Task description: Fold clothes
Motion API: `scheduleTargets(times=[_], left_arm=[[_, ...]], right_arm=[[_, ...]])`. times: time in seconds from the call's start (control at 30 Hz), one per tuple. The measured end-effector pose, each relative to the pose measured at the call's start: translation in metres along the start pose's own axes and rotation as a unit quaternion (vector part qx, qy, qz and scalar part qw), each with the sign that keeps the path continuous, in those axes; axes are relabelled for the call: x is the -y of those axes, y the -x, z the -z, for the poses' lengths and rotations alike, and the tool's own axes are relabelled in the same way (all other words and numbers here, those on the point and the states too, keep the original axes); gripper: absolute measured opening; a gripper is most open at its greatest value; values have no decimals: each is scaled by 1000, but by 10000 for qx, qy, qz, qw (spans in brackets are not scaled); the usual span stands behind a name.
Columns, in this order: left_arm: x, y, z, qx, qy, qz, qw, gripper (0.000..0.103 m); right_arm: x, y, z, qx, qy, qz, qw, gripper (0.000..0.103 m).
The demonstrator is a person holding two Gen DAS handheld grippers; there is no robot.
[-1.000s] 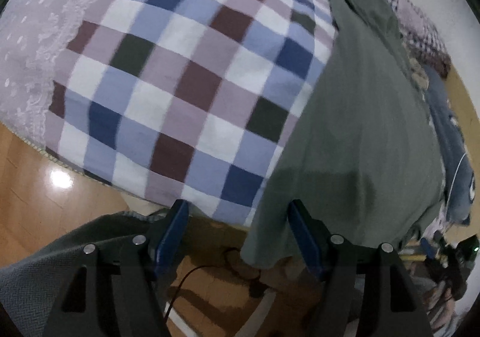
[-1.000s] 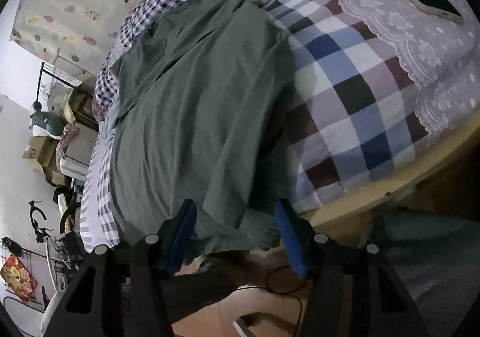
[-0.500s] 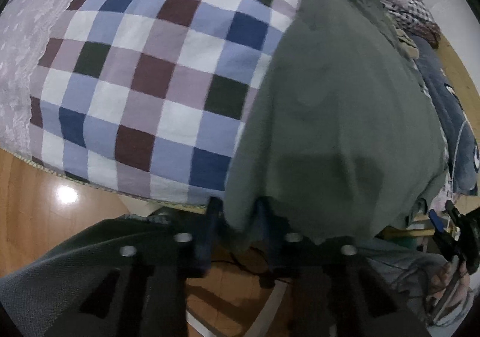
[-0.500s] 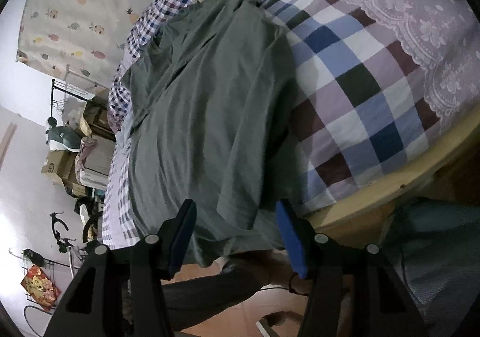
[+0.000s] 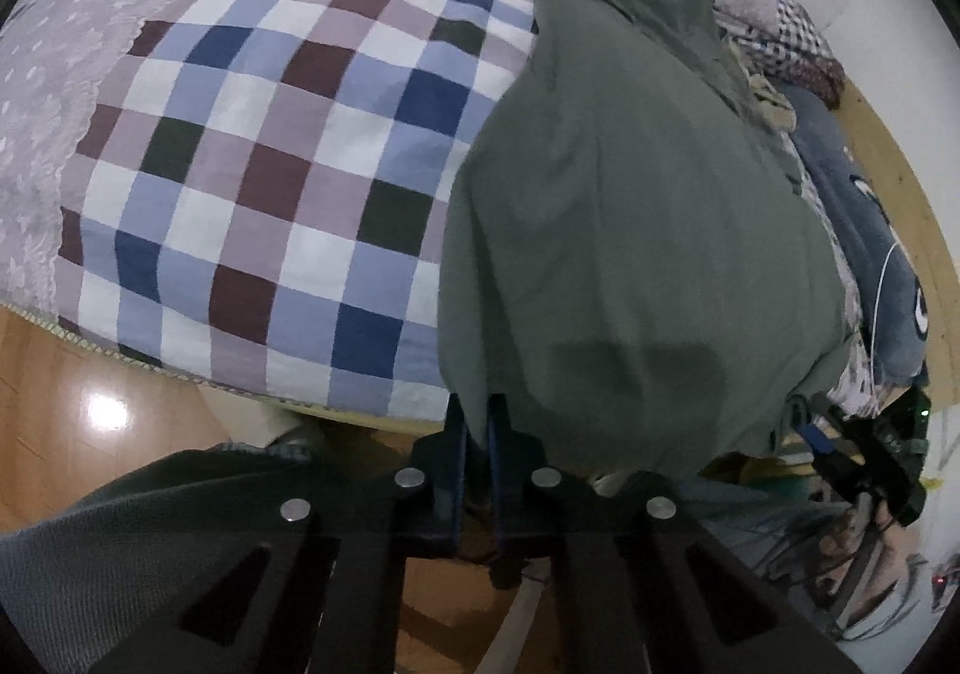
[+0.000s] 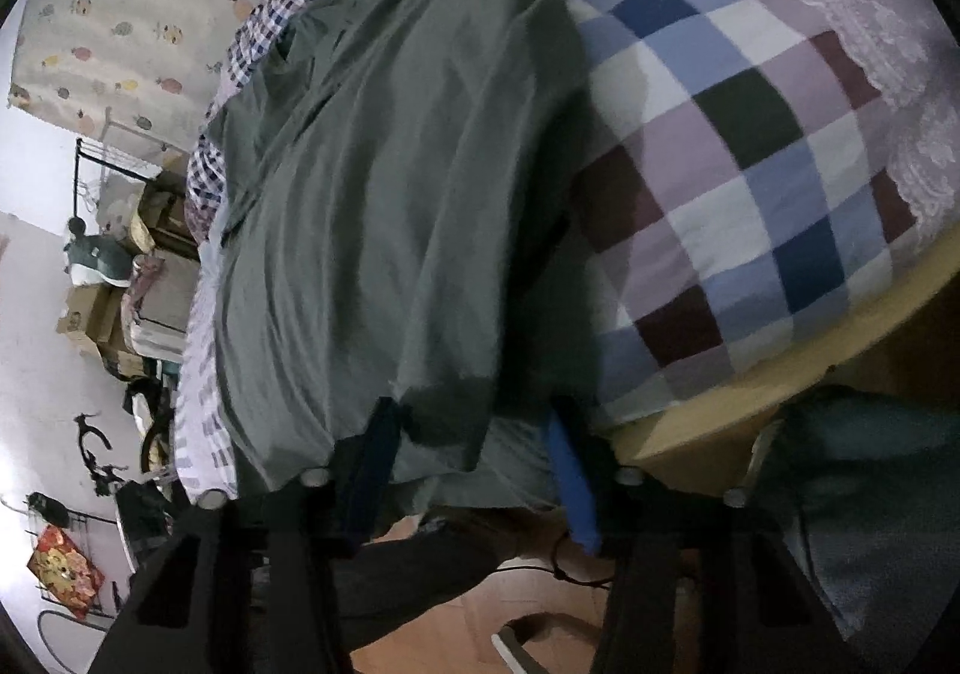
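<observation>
A grey-green shirt (image 5: 630,206) lies lengthwise on the checked bedspread (image 5: 270,164), its hem hanging over the bed's near edge. My left gripper (image 5: 474,422) is shut on the hem's left corner, the blue pads pressed together with cloth between them. In the right wrist view the same shirt (image 6: 390,194) fills the middle. My right gripper (image 6: 474,458) stands open there, its blue fingers (image 6: 573,482) on either side of the hem's other end, with cloth between them.
A lilac lace cover (image 5: 54,92) lies at the bed's left. More clothes, a dark blue garment (image 5: 864,230) among them, pile along the far side. Wooden floor (image 5: 72,392) lies below the bed edge. Boxes and a rack (image 6: 120,254) stand by the wall.
My left gripper went from open to shut on the shirt's hem corner. The right gripper moved in closer to the hem and stays open.
</observation>
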State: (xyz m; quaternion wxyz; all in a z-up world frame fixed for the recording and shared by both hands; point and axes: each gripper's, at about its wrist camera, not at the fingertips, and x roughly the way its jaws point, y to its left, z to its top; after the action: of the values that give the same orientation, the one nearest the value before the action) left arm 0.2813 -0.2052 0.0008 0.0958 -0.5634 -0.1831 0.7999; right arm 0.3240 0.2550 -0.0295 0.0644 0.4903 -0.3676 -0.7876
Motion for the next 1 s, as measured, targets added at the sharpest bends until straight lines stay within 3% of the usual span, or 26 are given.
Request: scheduleTargets(times=[0.07, 0.1, 0.3, 0.5, 0.63, 0.83, 1.0], left_arm=[[2, -1, 1, 22, 23, 22, 10000, 4], [2, -2, 2, 41, 33, 42, 10000, 4], [0, 11, 4, 299, 185, 370, 9987, 3], [-4, 38, 9, 710, 334, 946, 9924, 2], [-13, 63, 13, 960, 527, 1475, 9830, 1], [-26, 115, 19, 1409, 715, 2122, 9644, 1], [-27, 168, 21, 1801, 627, 2482, 9498, 1]], right_arm=[[-4, 2, 0, 12, 127, 25, 9999, 7], [-8, 5, 1, 73, 204, 6, 9998, 5], [-9, 57, 2, 794, 162, -252, 9964, 3], [1, 106, 10, 1226, -155, -671, 9901, 2], [7, 141, 13, 1510, -195, -903, 9842, 2], [-18, 180, 29, 1619, 242, -1157, 9797, 1], [-47, 217, 34, 1926, 605, -1635, 9657, 1]])
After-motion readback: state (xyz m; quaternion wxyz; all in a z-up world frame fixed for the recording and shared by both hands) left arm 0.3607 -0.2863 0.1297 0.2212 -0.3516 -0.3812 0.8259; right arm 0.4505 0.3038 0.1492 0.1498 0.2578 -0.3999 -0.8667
